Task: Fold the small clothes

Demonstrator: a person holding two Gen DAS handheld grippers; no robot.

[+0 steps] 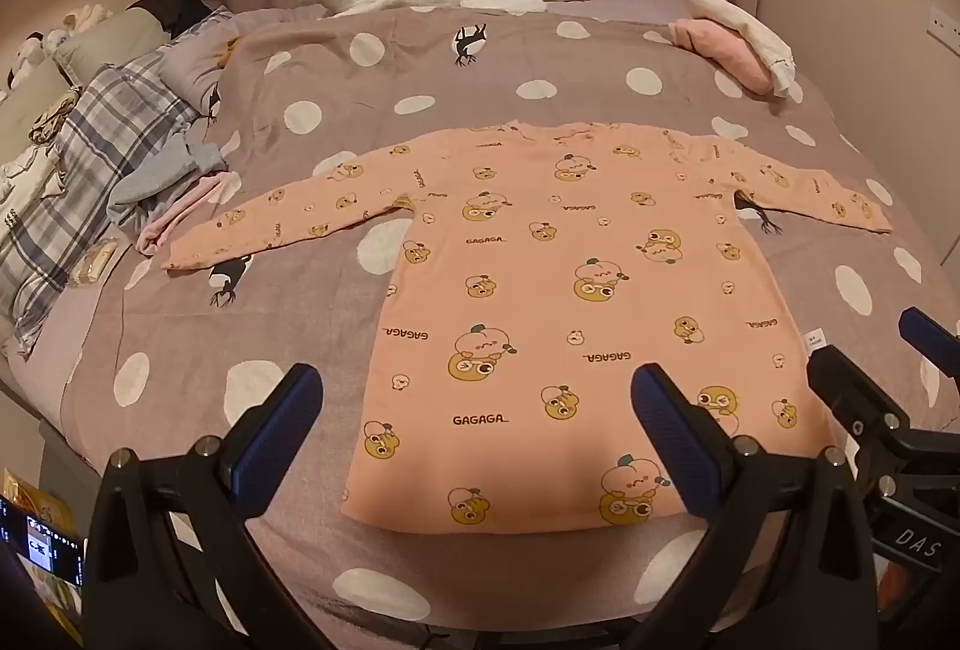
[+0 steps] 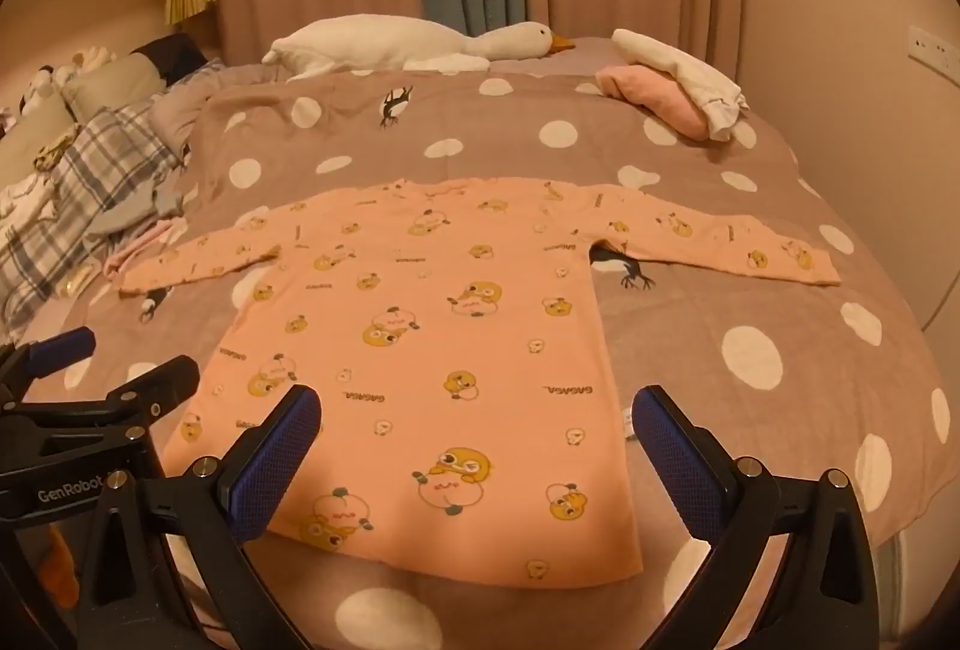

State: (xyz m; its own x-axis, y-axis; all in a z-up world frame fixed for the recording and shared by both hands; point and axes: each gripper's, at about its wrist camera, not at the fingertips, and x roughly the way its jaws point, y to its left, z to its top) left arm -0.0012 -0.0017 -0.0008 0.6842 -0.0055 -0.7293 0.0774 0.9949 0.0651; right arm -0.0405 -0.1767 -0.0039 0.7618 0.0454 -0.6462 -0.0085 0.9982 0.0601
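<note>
Left gripper (image 1: 477, 410) and right gripper (image 2: 477, 428) both hang wide apart w/ nothing between the blue textured pads, above the near hem. The pink shirt (image 1: 570, 302) lies flat on the dotted blanket (image 1: 336, 74), sleeves spread left & right; print reads "GAGAGA". Soft fabric.

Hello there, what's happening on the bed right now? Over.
Left claw open, empty. Right claw open, empty. Peach shirt flat on bedspread, sleeves spread, unfolded. Nothing lying on it; clothes pile beside one sleeve.
</note>
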